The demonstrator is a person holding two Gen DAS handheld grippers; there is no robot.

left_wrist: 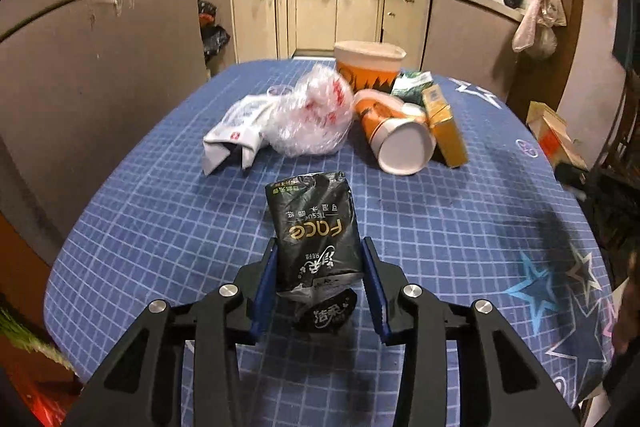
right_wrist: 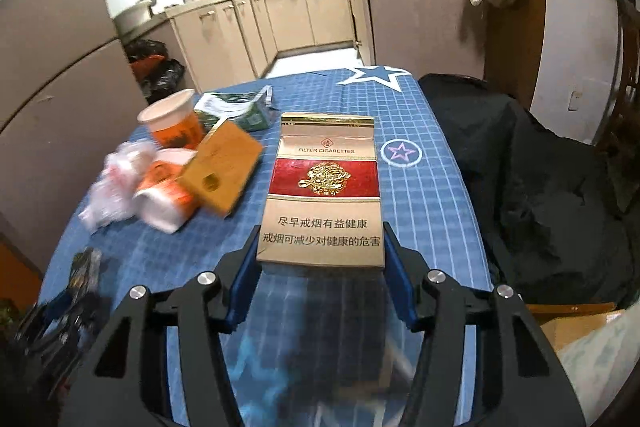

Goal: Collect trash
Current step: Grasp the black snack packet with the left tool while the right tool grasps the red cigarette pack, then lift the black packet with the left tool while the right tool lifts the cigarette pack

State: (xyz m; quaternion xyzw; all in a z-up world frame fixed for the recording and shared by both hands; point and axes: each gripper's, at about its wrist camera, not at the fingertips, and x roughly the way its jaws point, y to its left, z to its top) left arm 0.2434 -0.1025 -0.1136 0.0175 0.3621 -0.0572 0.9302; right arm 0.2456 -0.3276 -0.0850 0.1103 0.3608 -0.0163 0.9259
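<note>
- In the left wrist view, a crumpled white wrapper (left_wrist: 236, 135) lay far left in the trash pile on the blue checked surface (left_wrist: 460, 227), touching a balled clear plastic bag (left_wrist: 316, 115) with red print just to its right.
- The left tool (left_wrist: 319, 259) pinched a black tissue pack (left_wrist: 314, 231) between its blue pads (left_wrist: 266, 275), the pack standing up out of the jaws, nearer the camera than the pile and apart from it.
- Right of the bag, an orange paper cup (left_wrist: 394, 137) lay on its side with its white base toward the camera; a second orange cup (left_wrist: 368, 67) stood upright behind it.
- A yellow carton (left_wrist: 446, 131) leaned against the tipped cup's right side, and a green-and-white packet (left_wrist: 412, 87) sat just behind both.
- In the right wrist view, the left tool and its black pack showed blurred at the lower left edge.
- The same pile appeared left of centre: plastic bag (right_wrist: 116, 183), tipped cup (right_wrist: 164, 191), upright cup (right_wrist: 172, 123), yellow carton (right_wrist: 220, 171) and green packet (right_wrist: 236, 109), all crowded together and partly blurred.
- The right tool (right_wrist: 320, 247) gripped a gold-and-red cigarette pack (right_wrist: 324, 187) by its lower end, both blue pads (right_wrist: 244, 275) against its sides; the pack was held above the surface, printed face toward the camera, lid end away.
- A dark cloth bundle (right_wrist: 532, 187) lay at the surface's right edge.
</note>
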